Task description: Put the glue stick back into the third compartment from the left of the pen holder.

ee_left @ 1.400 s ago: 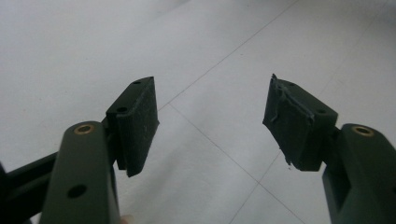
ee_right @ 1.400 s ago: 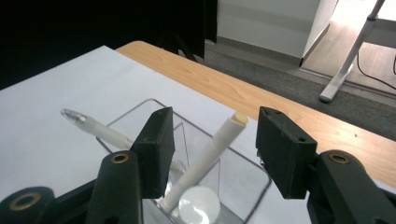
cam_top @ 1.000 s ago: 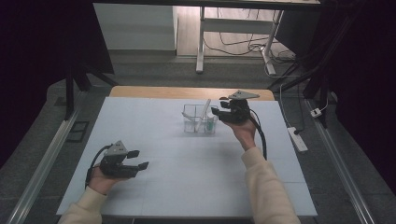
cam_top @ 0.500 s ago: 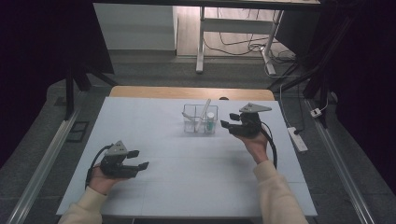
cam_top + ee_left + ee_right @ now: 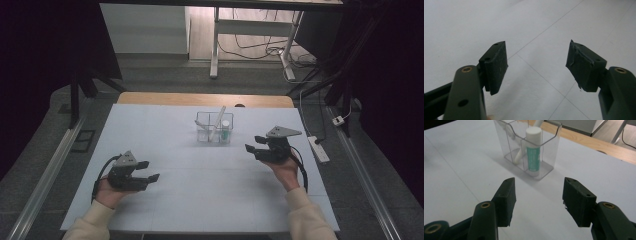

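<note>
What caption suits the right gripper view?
Open right gripper faces a clear organizer holding an upright green glue stick.

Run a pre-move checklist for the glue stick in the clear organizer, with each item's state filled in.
1. Right gripper jaws apart, nothing between them: ok.
2. Left gripper empty, over bare table: ok.
3. Glue stick upright in the clear organizer: ok.
4. Right gripper apart from the organizer: ok.
5. White tube leaning in a neighbouring compartment, clear of the glue stick: cannot tell.
</note>
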Action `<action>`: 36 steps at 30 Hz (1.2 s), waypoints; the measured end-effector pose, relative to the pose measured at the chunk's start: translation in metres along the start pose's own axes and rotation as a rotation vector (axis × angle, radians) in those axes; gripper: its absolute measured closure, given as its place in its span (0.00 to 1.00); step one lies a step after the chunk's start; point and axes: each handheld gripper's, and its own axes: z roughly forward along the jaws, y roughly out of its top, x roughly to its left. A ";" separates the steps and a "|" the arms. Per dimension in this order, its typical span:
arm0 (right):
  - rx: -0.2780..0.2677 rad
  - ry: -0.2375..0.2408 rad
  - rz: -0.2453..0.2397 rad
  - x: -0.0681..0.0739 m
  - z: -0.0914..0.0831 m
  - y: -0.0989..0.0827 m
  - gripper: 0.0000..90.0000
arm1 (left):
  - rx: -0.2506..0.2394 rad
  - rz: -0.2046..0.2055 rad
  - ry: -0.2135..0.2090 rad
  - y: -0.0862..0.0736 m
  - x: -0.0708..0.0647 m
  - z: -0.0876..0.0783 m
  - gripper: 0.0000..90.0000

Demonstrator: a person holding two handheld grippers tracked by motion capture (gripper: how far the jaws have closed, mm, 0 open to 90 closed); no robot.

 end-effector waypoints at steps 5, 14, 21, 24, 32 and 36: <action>0.001 -0.001 0.008 0.002 -0.012 -0.012 0.48 | 0.001 0.001 -0.001 0.000 -0.001 0.000 0.37; 0.047 -0.026 -0.019 0.002 -0.034 -0.037 0.48 | 0.003 0.004 0.002 0.001 -0.002 0.001 0.37; 0.073 -0.035 -0.017 -0.004 -0.046 -0.059 0.48 | -0.001 0.009 0.004 0.000 -0.002 0.000 0.37; 0.088 -0.042 -0.012 -0.006 -0.048 -0.066 0.47 | -0.002 0.011 0.005 0.000 -0.002 0.000 0.37; 0.097 -0.043 -0.019 -0.008 -0.051 -0.070 0.47 | -0.003 0.018 0.008 0.000 -0.003 -0.001 0.37; 0.109 -0.046 -0.025 -0.009 -0.051 -0.071 0.47 | -0.002 0.017 0.008 -0.001 -0.002 -0.001 0.37</action>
